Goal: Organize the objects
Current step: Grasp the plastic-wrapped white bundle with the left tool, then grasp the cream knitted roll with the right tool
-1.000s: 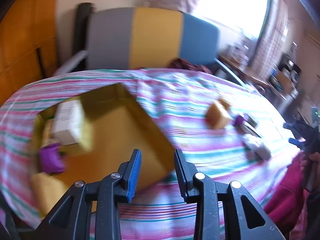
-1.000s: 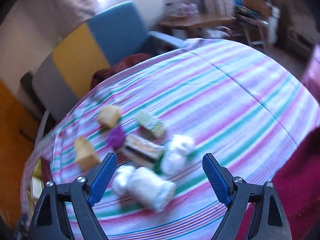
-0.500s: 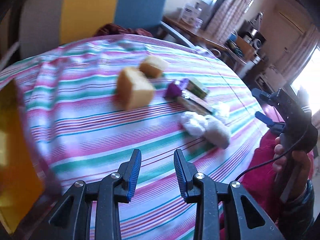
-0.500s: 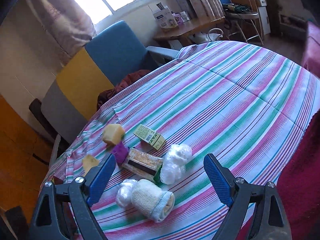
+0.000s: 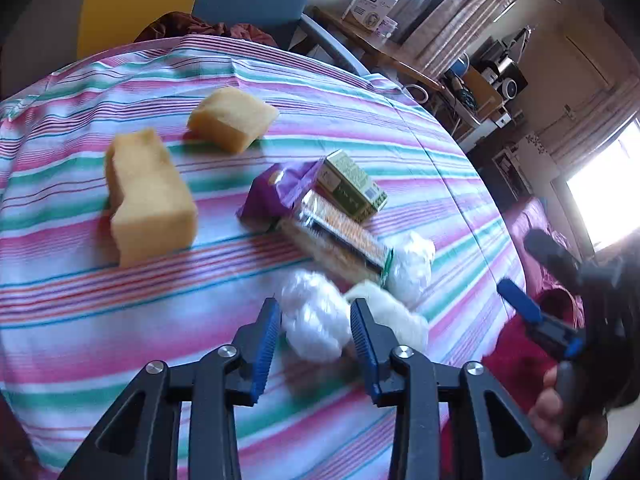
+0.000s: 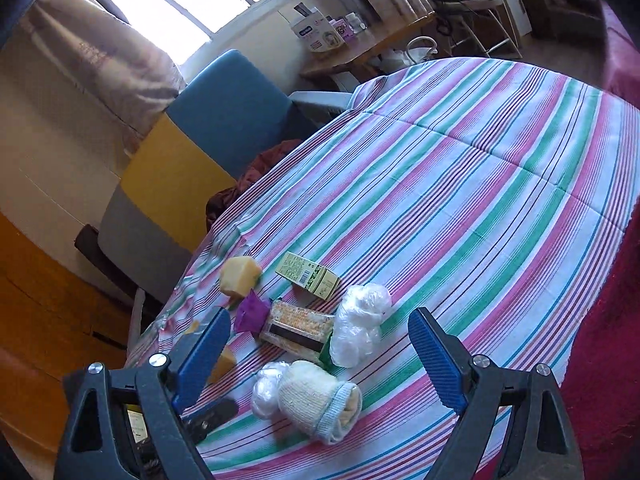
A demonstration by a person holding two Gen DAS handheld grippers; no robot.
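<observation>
Tablecloth (image 6: pixel 460 184) in pink, green and white stripes covers the whole work surface, and every loose item in view lies in one scatter near its edge, so by my reading the sorting has plenty left (no box or bin shows in either view now). Largest of the scatter are two yellow sponges (image 5: pixel 150 200), one tall and one lying beyond it, apart from each other. Next come a long snack packet (image 5: pixel 338 240), a green carton (image 5: pixel 352 188) touching it, and a purple wrapper (image 5: pixel 280 192) tucked against both. Nearer the person lie a rolled cream sock (image 6: pixel 316 400) and two clear plastic bundles (image 6: pixel 360 320).

Left gripper (image 5: pixel 316 336) stands part-open, its blue pads either side of one plastic bundle, though blur hides whether they touch it. Right gripper (image 6: pixel 320 356) gapes wide above the sock, gripping nothing.
</observation>
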